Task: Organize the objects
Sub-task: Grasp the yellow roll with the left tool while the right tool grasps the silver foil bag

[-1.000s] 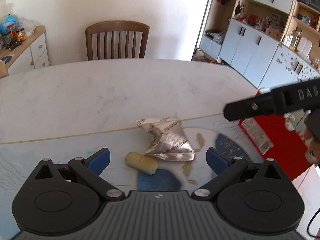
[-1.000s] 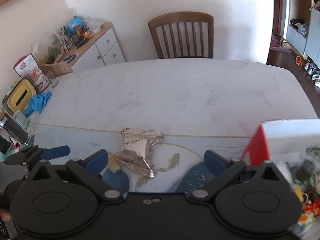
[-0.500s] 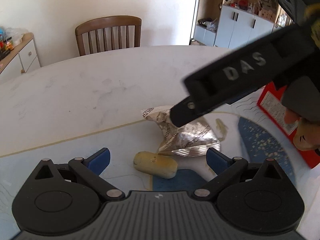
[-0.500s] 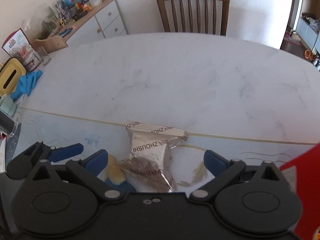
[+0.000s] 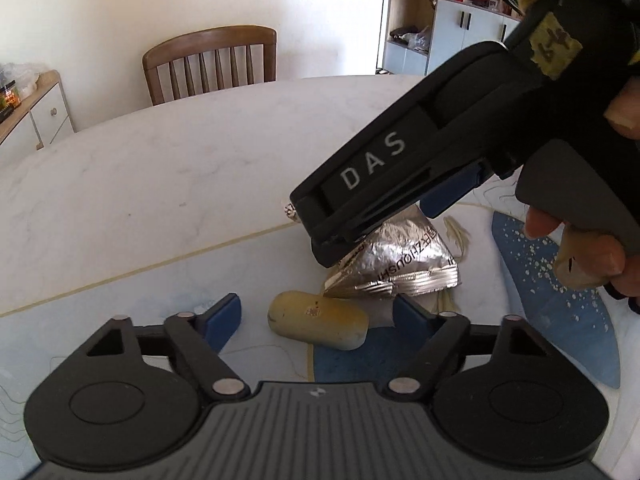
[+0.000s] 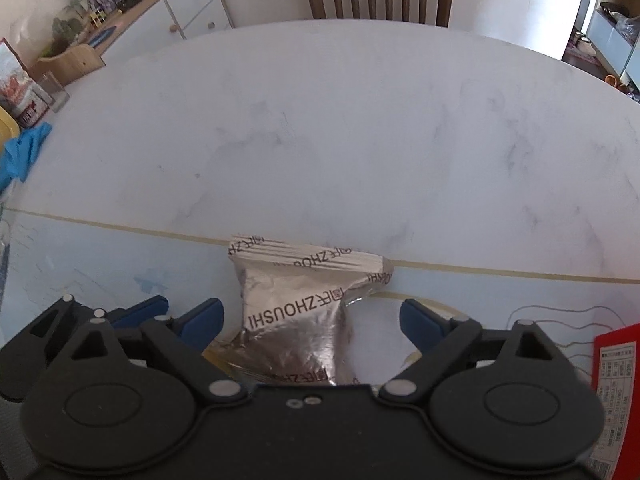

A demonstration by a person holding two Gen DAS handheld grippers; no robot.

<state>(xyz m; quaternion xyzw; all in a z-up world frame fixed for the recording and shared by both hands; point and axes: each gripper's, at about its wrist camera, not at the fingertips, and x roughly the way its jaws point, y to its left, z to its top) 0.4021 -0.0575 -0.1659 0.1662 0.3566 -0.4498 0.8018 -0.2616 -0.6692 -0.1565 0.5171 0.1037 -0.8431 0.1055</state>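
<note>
A pale yellow oblong roll (image 5: 318, 320) lies on the patterned mat, between the blue pads of my left gripper (image 5: 316, 314). Those jaws are closing, and there are gaps on both sides of the roll. Just behind it lies a crumpled silver foil packet (image 5: 404, 268) printed with dark letters. My right gripper (image 6: 312, 318) hangs over that foil packet (image 6: 296, 320), which lies between its pads untouched. Its jaws are closing too. In the left wrist view, one of the right gripper's black fingers (image 5: 360, 184) covers the packet's far end. A hand (image 5: 592, 256) holds the grip.
The white marble table (image 6: 320, 140) stretches back to a wooden chair (image 5: 212, 64). A red box (image 6: 616, 380) stands at the right on the blue-patterned mat (image 5: 552, 280). A cluttered sideboard (image 6: 132, 12) and a blue cloth (image 6: 24, 152) are at the left.
Both grippers have come down toward the mat. The right one swung in over the foil packet and now fills the left wrist view. Both pairs of jaws have narrowed.
</note>
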